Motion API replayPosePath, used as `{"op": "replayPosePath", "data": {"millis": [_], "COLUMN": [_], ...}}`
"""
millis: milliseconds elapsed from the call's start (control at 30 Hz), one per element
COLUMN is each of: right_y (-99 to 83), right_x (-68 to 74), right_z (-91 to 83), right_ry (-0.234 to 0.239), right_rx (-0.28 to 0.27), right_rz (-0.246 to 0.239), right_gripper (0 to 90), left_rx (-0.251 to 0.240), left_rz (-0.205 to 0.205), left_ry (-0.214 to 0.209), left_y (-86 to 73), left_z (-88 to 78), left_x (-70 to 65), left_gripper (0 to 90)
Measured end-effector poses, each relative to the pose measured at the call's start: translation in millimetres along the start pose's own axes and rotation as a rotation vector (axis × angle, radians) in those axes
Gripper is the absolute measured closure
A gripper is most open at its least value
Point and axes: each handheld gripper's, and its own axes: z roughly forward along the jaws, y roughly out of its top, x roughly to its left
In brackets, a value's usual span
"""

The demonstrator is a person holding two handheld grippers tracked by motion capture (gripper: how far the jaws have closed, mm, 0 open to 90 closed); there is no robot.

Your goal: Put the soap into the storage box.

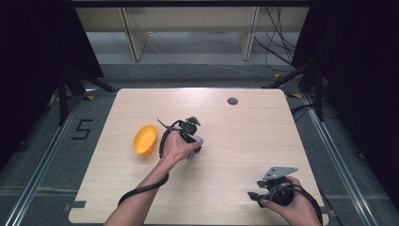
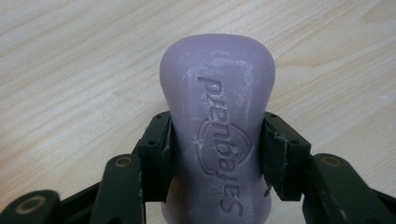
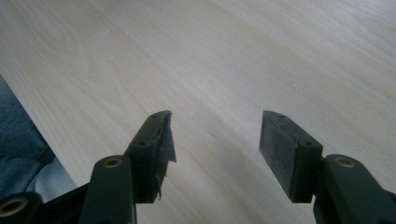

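A lilac bar of soap (image 2: pixel 217 126) with stamped lettering sits between the two black pads (image 2: pixel 161 149) of my left gripper (image 2: pixel 217 156), which is shut on its narrow waist. From the high view the left gripper (image 1: pixel 194 149) is near the middle of the light wooden table (image 1: pixel 235 127), pointing down, with a bit of the soap (image 1: pixel 198 140) showing beside the hand. An orange bowl (image 1: pixel 144 140) lies tipped on its side just left of that hand. My right gripper (image 1: pixel 254 196) rests at the front right, open, with bare table between its pads (image 3: pixel 289 149).
A small grey round cap (image 1: pixel 232 100) is set in the table near the far edge. The front edge of the table (image 3: pixel 42 126) runs close to the right gripper, with grey floor beyond. Dark stands and cables flank the table.
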Motion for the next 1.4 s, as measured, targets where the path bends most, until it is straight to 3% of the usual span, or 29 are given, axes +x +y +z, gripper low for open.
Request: {"op": "replayPosePath", "data": {"millis": [100,200,267,300,400,467,533,633,733,800,1067,1167,1267,1400], "right_y": [0.4,0.9,0.9,0.9,0.9,1.0,0.9,1.1,0.7,0.7,0.3,0.3,0.3,0.4], "right_x": [-0.3,0.6,0.7,0.7,0.7,0.8,0.8,0.9,1.2,1.3,0.7,0.7,1.2,1.2], "right_z": [-0.9,-1.5,-1.5,-1.5,-1.5,-1.6,-1.5,-1.5,0.1,0.2,1.3,1.3,1.1,1.3], "right_ry": [0.0,0.005,0.004,0.004,0.004,0.005,0.004,0.006,0.007,0.008,-0.001,-0.002,-0.001,-0.009], "right_rx": [0.011,0.016,0.016,0.016,0.017,0.016,0.016,0.016,0.001,0.0,-0.005,-0.005,-0.001,0.005], "right_rz": [-0.001,0.014,0.013,0.013,0.013,0.013,0.013,0.013,0.018,0.018,0.001,0.001,0.005,0.008], "right_gripper": [44.0,44.0,44.0,44.0,44.0,44.0,44.0,44.0,44.0,44.0,44.0,44.0,44.0,44.0], "left_rx": [-0.011,-0.022,-0.025,-0.028,-0.041,-0.044,-0.049,-0.051,-0.054,-0.056,-0.072,-0.068,-0.083,-0.086], "left_rz": [0.021,-0.002,0.047,0.047,-0.009,0.035,0.027,-0.017,0.017,-0.035,-0.041,-0.017,-0.059,-0.065], "left_ry": [0.0,-0.009,0.004,0.002,-0.008,0.0,0.0,-0.01,-0.009,0.001,0.028,0.026,0.028,0.025], "left_y": [-2.3,-5.4,-6.2,-7.0,-12.0,-13.6,-16.4,-22.0,-25.0,-28.0,-34.8,-36.0,-40.2,-45.2], "left_z": [-4.2,-8.2,-11.5,-12.1,-14.5,-17.5,-19.4,-21.0,-22.1,-23.7,-32.3,-34.6,-35.8,-37.4], "left_x": [0.1,-1.6,2.3,3.0,1.3,6.3,7.4,6.3,11.4,9.0,11.5,13.9,11.5,12.8], "left_gripper": [49.1,49.1,49.1,49.1,49.0,49.1,49.1,49.1,49.1,49.1,49.1,49.1,49.1,49.1]}}
